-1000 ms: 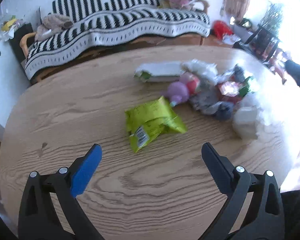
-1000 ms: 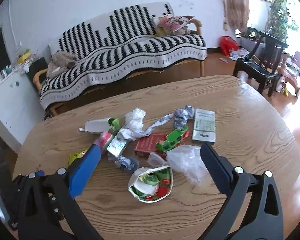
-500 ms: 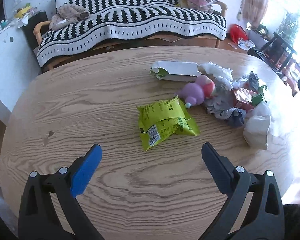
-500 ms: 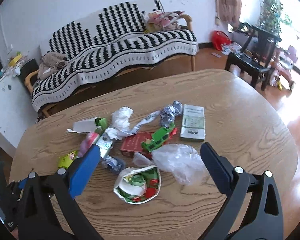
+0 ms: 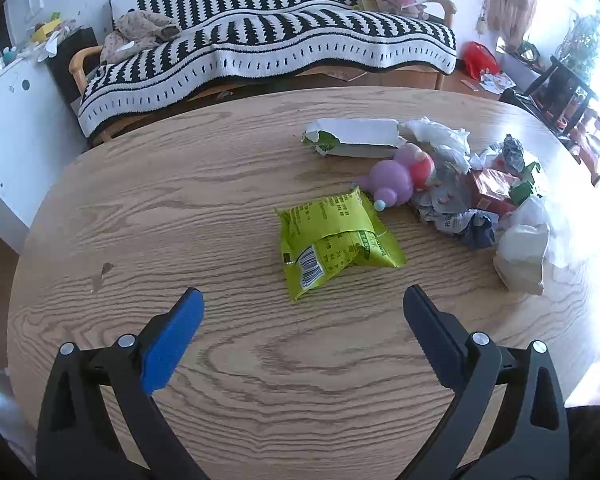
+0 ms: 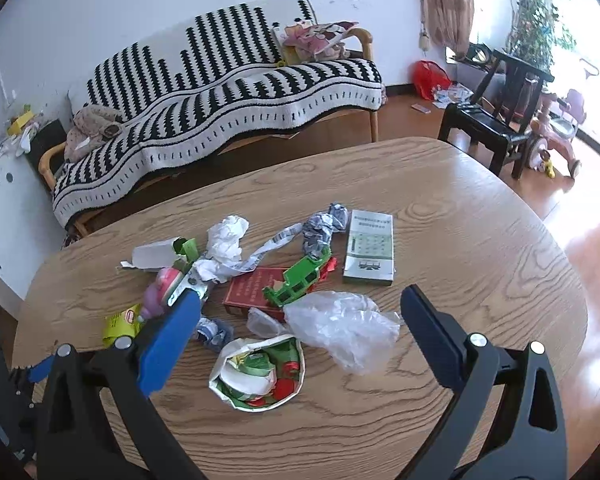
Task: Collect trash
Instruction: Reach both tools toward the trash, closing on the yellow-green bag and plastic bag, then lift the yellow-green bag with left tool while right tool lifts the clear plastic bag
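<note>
Above table [image 5: 140, 200], hand-held grippers spread, empty.

Snack bag [image 5: 336, 240] left of litter pile [image 5: 472, 192]

Strong daylight floods in from the upper right of both frames, blowing out the window area and washing the right end of the worktop [image 5: 572, 240] with glare. Both pictures are sharp. Fisheye bending curves the worktop's edge, and dark vignetting fills the frame corners.

home living room | striped-throw sofa [image 6: 220, 92] | wooden table [image 6: 460, 216] | child's tricycle [image 6: 556, 136]
</note>
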Demonstrator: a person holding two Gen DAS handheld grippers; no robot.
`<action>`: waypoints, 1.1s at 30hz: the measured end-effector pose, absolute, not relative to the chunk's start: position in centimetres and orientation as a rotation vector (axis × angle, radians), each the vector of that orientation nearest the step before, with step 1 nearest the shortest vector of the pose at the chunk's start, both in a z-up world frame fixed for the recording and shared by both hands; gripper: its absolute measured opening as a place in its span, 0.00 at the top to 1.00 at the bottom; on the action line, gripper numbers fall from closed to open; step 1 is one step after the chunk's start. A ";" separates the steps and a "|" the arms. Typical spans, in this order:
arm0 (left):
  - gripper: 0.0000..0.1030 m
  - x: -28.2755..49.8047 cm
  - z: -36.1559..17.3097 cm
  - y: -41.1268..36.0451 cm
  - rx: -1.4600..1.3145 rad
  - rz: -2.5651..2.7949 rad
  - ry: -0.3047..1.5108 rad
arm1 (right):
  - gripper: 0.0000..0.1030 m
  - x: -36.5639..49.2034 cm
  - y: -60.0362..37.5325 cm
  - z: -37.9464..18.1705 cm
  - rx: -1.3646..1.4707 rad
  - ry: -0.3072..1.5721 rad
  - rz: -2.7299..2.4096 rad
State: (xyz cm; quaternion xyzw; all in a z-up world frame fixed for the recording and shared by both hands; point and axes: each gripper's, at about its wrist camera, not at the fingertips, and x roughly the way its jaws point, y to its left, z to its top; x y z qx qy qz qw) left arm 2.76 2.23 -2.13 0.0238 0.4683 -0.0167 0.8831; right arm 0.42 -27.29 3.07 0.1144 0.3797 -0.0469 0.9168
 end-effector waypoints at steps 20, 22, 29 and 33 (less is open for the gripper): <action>0.06 6.9 -3.8 0.8 -0.013 0.008 1.015 | 0.06 2.7 -31.2 -0.7 0.200 0.928 -0.060; 0.06 7.7 -4.3 0.9 -0.008 0.025 1.022 | 0.06 3.3 -31.4 -1.3 0.186 0.947 -0.070; 0.08 9.9 -6.8 1.1 -0.047 0.016 1.098 | 0.39 4.6 -30.6 -5.4 0.163 1.086 -0.020; 0.45 9.8 -7.1 1.1 -0.063 -0.029 1.125 | 0.85 4.3 -30.6 -5.5 0.205 1.086 0.026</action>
